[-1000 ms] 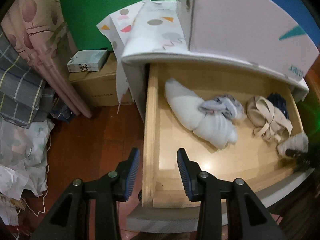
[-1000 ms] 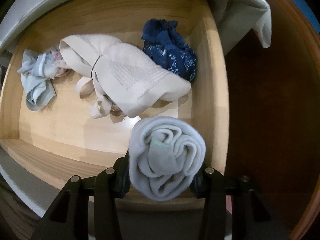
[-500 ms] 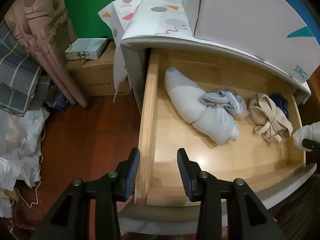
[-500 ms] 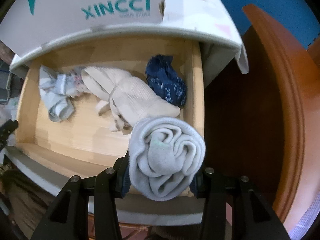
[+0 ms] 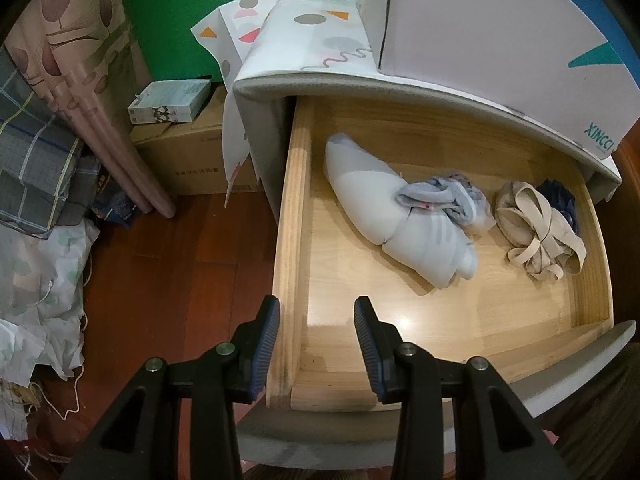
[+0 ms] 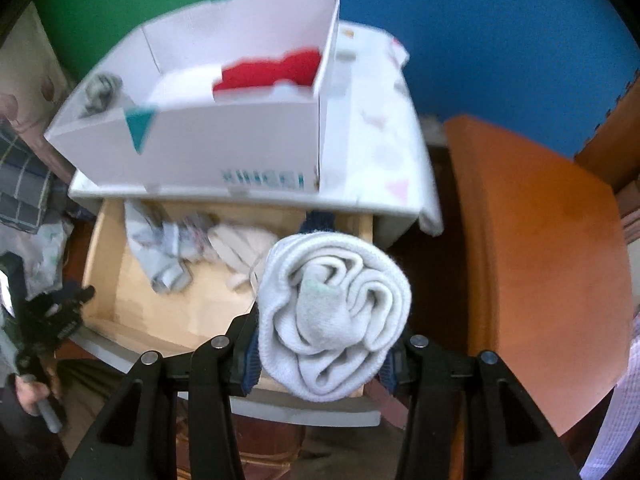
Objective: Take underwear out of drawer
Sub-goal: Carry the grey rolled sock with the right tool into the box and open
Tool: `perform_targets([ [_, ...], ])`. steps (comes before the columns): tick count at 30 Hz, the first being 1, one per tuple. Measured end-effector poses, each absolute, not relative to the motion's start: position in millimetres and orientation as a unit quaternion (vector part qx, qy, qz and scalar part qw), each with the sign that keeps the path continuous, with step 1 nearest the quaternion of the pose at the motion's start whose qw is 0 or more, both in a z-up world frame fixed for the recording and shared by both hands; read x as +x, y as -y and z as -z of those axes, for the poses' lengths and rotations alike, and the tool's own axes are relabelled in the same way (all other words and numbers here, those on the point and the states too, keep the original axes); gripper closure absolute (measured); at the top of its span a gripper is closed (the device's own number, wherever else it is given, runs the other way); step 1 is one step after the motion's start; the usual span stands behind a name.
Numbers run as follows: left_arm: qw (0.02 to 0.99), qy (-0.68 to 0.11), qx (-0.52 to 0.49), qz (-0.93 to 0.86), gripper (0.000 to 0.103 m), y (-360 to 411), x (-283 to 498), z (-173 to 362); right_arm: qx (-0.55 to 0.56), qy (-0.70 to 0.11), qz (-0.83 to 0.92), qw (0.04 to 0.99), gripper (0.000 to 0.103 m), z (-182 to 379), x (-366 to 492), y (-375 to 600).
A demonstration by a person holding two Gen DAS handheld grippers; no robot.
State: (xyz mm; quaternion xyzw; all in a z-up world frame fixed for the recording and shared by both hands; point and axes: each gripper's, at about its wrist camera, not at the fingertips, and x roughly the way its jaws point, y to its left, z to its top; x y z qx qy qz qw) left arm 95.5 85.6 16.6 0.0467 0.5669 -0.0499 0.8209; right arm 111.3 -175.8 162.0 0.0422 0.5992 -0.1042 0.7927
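Green and blue wall panels back a pale cabinet [image 5: 264, 92] whose top carries a patterned cloth [image 5: 304, 28] and a white box [image 6: 224, 148] with teal lettering. Something red [image 6: 272, 70] lies inside the box, blurred in the right wrist view. Below it the wooden drawer [image 5: 292, 220] stands pulled out over a dark red wooden floor [image 5: 168, 264].

From the left wrist view, the left gripper [image 5: 316, 344] hangs above the drawer's near left corner, its blue-padded fingers [image 5: 266, 340] spread wide with nothing between them; the drawer's side wall runs up between them toward 12 o'clock. Inside the drawer, a long pale grey bundle [image 5: 384, 216] lies toward 1 o'clock, with a crumpled grey-blue garment [image 5: 444, 196] resting on it. Further toward 2 o'clock sits a beige strappy garment [image 5: 536, 232], and just behind it a dark blue piece [image 5: 560, 200] shows against the right wall. At 10 o'clock, cardboard boxes [image 5: 192, 156] stand on the floor beside a pink curtain [image 5: 80, 80] and plaid fabric [image 5: 32, 160].

The right gripper [image 6: 324, 356] is clamped on a rolled white underwear bundle [image 6: 332, 312], which fills the gap between its fingers and is held clear above the drawer's front right corner. In that view the drawer's remaining clothes appear at 10 o'clock, smeared by motion blur. An orange-brown wooden panel [image 6: 540, 248] rises at 3 o'clock, and the left gripper's dark frame appears at 8 o'clock, at the picture's edge.
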Motion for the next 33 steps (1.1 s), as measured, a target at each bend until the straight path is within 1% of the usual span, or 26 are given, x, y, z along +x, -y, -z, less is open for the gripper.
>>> perform_targets([
  [8,0.821,-0.568,0.038,0.054,0.064,-87.7,96.4,-16.5,0.029,-0.553,0.1,0.827,0.061,-223.5,149.5,162.6],
  [14,0.822,-0.565,0.039,0.055,0.064,-86.6,94.9,-16.8,0.021,-0.541,0.091,0.836,0.061,-235.9,189.7,144.9],
  [20,0.824,-0.563,0.025,0.059,0.064,-89.8,95.2,-17.5,0.021,-0.551,0.092,0.829,0.061,-221.7,225.2,133.2],
  [33,0.826,-0.561,0.004,0.057,0.064,-96.4,95.6,-18.7,0.031,-0.597,0.11,0.794,0.059,-159.7,280.0,128.4],
])
